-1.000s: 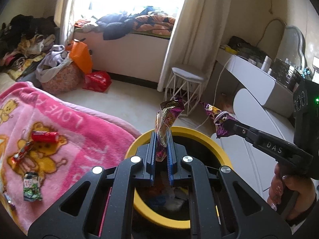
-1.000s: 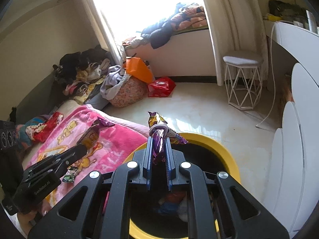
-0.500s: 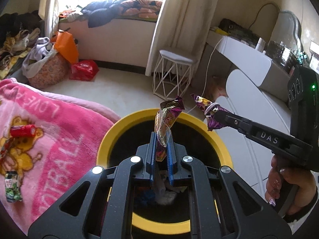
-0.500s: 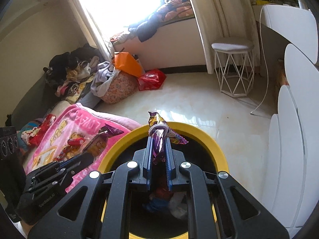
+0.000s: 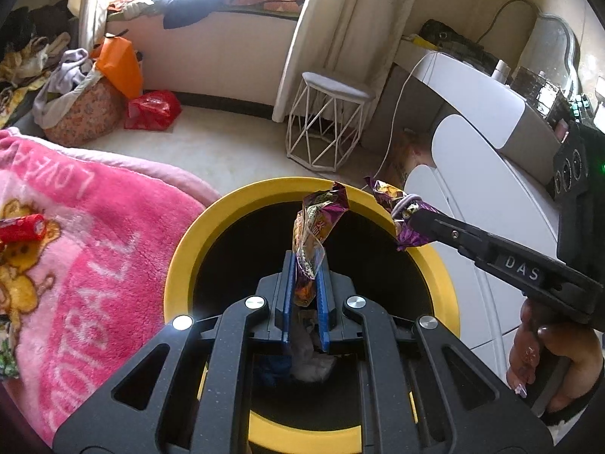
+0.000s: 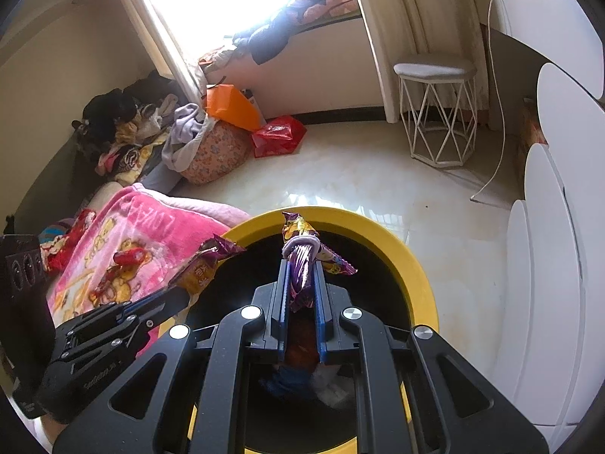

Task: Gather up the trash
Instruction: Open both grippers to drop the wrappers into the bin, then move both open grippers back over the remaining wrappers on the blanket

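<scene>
Both have sunk over the yellow-rimmed bin (image 5: 181, 249); left gripper (image 5: 305, 283) clamps a snack wrapper (image 5: 315, 223), right gripper (image 6: 300, 287) a purple wrapper (image 6: 300, 268); release is probably next.

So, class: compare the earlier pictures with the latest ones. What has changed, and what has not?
Both tongs, left and right, have come down closer over the yellow-rimmed bin, which now fills more of each view. Nothing was let go: the left still clamps the orange snack wrapper, the right the purple wrapper. The red wrapper stays on the pink blanket.
</scene>
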The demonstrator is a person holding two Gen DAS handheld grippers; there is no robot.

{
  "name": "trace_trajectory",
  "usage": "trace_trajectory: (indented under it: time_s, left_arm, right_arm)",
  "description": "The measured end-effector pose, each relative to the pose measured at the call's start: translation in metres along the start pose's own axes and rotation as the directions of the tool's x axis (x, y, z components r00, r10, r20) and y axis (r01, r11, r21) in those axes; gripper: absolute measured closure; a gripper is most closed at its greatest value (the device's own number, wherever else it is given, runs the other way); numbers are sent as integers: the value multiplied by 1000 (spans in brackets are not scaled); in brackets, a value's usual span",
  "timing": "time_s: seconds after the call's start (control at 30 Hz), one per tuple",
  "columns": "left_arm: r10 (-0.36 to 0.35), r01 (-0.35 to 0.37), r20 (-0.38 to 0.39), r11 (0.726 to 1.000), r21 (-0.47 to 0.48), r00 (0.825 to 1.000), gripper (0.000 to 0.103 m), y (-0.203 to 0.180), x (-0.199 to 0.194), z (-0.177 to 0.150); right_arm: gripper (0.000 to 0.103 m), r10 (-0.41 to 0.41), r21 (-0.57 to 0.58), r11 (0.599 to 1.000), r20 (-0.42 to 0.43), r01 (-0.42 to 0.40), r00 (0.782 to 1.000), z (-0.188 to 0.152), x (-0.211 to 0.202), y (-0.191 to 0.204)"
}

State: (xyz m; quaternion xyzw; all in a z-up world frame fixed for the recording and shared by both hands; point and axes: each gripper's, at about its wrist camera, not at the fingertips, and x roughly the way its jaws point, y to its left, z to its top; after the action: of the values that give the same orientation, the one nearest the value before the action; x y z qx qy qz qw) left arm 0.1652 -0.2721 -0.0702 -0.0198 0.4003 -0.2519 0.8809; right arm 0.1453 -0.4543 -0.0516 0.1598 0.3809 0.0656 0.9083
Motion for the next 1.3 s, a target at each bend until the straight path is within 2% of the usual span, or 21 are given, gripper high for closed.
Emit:
trace_trajectory:
  time_s: [0.2,0.27,0.33,0.4,0.47,0.5,0.53,0.6,0.73,0.9,1.03,1.3]
  left_arm:
    - [-14,14,-9,1000,-17,1000,96,5,7,3]
    - [-13,13,-5,1000,-23,1000,83,7,6,3]
    - [-14,14,4,999,-30,1000,63,8,3,3]
    - [-12,12,13,999,-37,1000,54,10,-1,4]
    - [-10,11,22,999,-46,1000,38,13,-5,6]
    - [-9,11,32,998,-54,999,27,14,-10,6]
    - [-7,10,39,998,-57,999,19,15,-12,6]
    - [6,-3,52,998,-64,999,12,16,-19,7]
    - [21,-16,68,997,-75,997,11,19,-31,6]
    - [61,-54,107,996,-68,992,11,21,-49,4]
    - [92,-83,141,994,-67,986,11,26,-64,4]
    - [133,-120,192,990,-76,972,11,37,-93,3]
  right_arm:
    - [90,-5,6,1000,-12,6,1000,-1,1,1]
    - [88,-6,9,1000,-15,6,1000,-1,1,1]
    - [67,-12,7,1000,-14,12,1000,-2,-1,0]
    - [64,-17,6,1000,-4,17,1000,-3,-4,1]
    - [60,-26,9,1000,1,26,1000,-5,-8,1]
    - [54,-29,12,1000,5,29,1000,-6,-9,1]
    - [51,-33,17,999,13,33,999,-7,-12,2]
    - [47,-34,18,999,23,34,999,-8,-16,3]
    - [37,-50,11,999,49,49,998,-12,-24,9]
    - [30,-57,-1,998,77,57,995,-14,-32,18]
    - [27,-49,-5,999,106,50,993,-15,-38,26]
    - [26,-19,-57,998,164,29,986,-15,-49,49]
